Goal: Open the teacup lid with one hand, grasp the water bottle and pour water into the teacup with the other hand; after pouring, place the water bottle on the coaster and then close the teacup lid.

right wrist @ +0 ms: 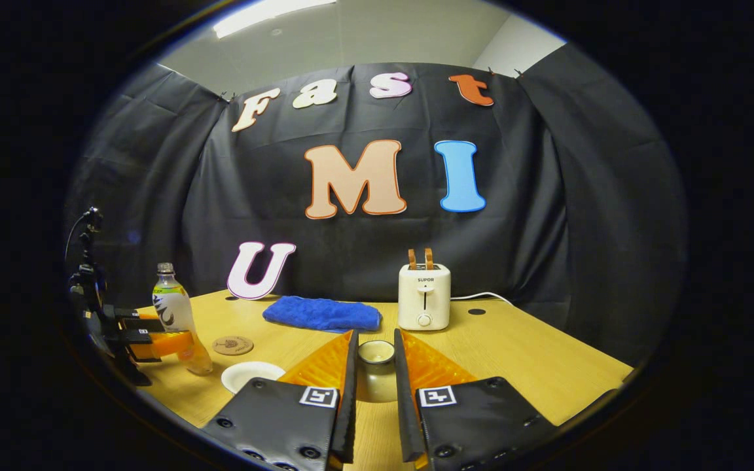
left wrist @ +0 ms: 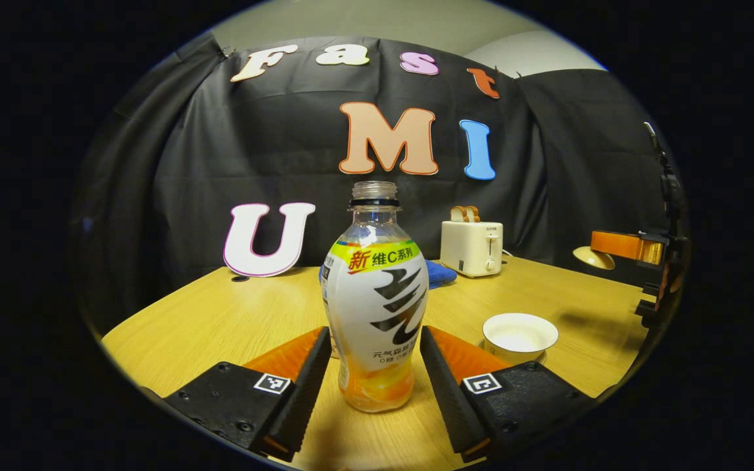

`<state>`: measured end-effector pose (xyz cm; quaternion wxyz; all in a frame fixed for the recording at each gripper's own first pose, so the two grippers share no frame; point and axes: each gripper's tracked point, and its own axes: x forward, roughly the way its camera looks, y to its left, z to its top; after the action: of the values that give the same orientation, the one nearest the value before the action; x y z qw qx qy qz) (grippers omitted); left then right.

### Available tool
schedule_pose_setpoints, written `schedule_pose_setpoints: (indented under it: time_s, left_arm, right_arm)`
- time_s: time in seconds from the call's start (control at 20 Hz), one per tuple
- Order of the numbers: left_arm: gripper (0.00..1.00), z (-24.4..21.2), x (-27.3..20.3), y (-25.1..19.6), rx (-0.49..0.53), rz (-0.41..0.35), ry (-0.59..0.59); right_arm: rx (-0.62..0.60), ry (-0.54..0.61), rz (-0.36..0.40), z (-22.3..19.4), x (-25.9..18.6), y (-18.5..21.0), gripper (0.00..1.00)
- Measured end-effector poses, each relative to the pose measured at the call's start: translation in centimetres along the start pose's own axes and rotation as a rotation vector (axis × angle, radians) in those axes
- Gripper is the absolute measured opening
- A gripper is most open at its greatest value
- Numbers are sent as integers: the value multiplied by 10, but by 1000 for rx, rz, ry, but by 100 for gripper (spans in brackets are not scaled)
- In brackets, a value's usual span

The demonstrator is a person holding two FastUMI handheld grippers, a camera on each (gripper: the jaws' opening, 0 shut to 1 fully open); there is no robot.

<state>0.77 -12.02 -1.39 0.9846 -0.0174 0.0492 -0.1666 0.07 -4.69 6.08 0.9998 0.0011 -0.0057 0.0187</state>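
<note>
Pale wooden surface (left wrist: 220, 320): uncapped clear plastic water bottle (left wrist: 375, 294) upright between spread left hand-held gripper (left wrist: 375, 379), untouched; open white teacup (left wrist: 520, 335) right; right hand-held gripper (right wrist: 375, 386) pinching small round lid (right wrist: 376, 369).

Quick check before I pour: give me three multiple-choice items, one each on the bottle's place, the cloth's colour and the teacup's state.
1. The water bottle stands:
A. on the coaster
B. on the table
C. in the toaster
2. The cloth is:
A. red
B. green
C. blue
3. The teacup is:
A. open
B. lidded
C. overturned

1 B: the water bottle stands on the table between the left gripper fingers.
2 C: the cloth is blue.
3 A: the teacup is open; the right gripper holds the lid.
</note>
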Motion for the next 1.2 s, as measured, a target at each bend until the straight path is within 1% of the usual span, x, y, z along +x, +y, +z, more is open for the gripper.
schedule_pose_setpoints:
  time_s: [0.05,0.1,0.15,0.2,0.25,0.35,0.4,0.45,0.6,0.75,0.8,0.85,0.9,1.05,1.1,1.2]
  left_arm:
    - [73,2,2,0,5,1,-9]
    - [69,1,2,0,8,1,0]
    - [67,0,4,0,11,3,-3]
    - [66,1,5,0,13,4,-3]
    - [63,-1,5,-1,17,3,3]
    - [58,-3,8,1,50,14,14]
    - [58,-2,7,2,62,19,17]
    - [55,0,9,0,71,16,19]
    - [55,-1,15,1,108,22,40]
    - [55,-1,18,5,161,37,56]
    - [55,0,19,6,189,45,62]
    - [55,1,19,7,229,53,65]
    - [55,4,20,9,275,62,62]
    - [54,11,22,11,428,93,53]
    - [55,12,22,10,473,97,49]
    - [55,11,23,5,551,91,47]
  right_arm:
    - [3,-3,-1,1,-1,0,32]
    - [8,-7,0,3,-2,-1,29]
    - [11,-7,-1,4,-3,-2,31]
    - [12,-8,-2,4,-4,-4,29]
    - [14,-11,-2,6,-4,-4,32]
    - [18,-12,1,7,-5,-4,31]
    - [19,-13,3,8,-5,-3,31]
    - [19,-13,6,8,-6,-3,32]
    - [22,-11,13,9,-5,-2,29]
    - [24,-13,11,11,-6,-4,31]
    - [26,-17,10,12,-7,-6,29]
    - [28,-20,9,14,-8,-7,32]
    - [28,-21,8,14,-8,-7,31]
    - [35,-19,10,14,-8,-8,31]
    - [36,-17,13,13,-9,-7,29]
    - [30,-14,10,12,-8,-7,31]
